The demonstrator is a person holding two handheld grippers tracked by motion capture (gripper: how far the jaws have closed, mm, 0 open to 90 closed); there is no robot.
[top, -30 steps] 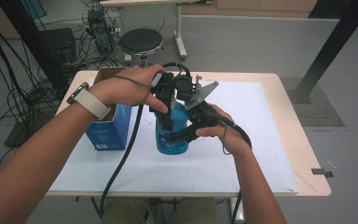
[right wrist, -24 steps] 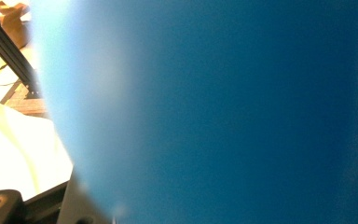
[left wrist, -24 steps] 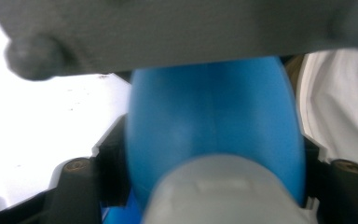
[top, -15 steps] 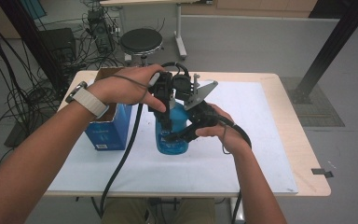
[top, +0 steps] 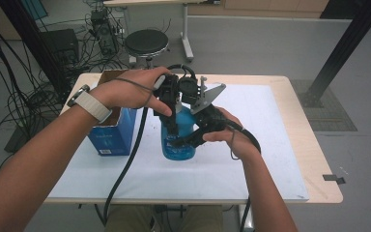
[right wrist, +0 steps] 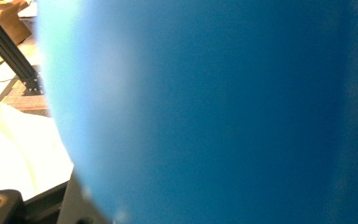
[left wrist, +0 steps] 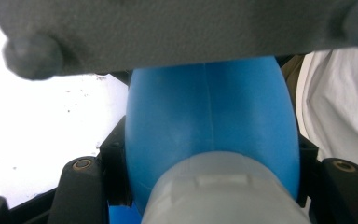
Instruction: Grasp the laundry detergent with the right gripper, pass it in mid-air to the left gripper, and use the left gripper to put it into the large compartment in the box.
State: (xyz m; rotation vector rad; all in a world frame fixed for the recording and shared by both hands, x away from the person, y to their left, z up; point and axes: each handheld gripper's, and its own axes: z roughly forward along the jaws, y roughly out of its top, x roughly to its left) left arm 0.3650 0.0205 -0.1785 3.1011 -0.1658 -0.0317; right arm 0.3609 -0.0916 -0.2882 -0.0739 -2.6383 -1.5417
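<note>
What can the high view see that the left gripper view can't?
High view alone: the blue box beside the bottle, the stool behind the table, and both hands with the left gripper and right gripper clamped on the bottle. Left gripper view alone: the bottle's pale grey cap right up close. Both: the blue bottle and the white sheet under it.

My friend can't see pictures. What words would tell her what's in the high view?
Two hands hold black grippers clamped on an upright blue plastic bottle standing on a white-covered table: the left gripper from above, the right gripper from the side. An open blue cardboard box stands beside the bottle.
</note>
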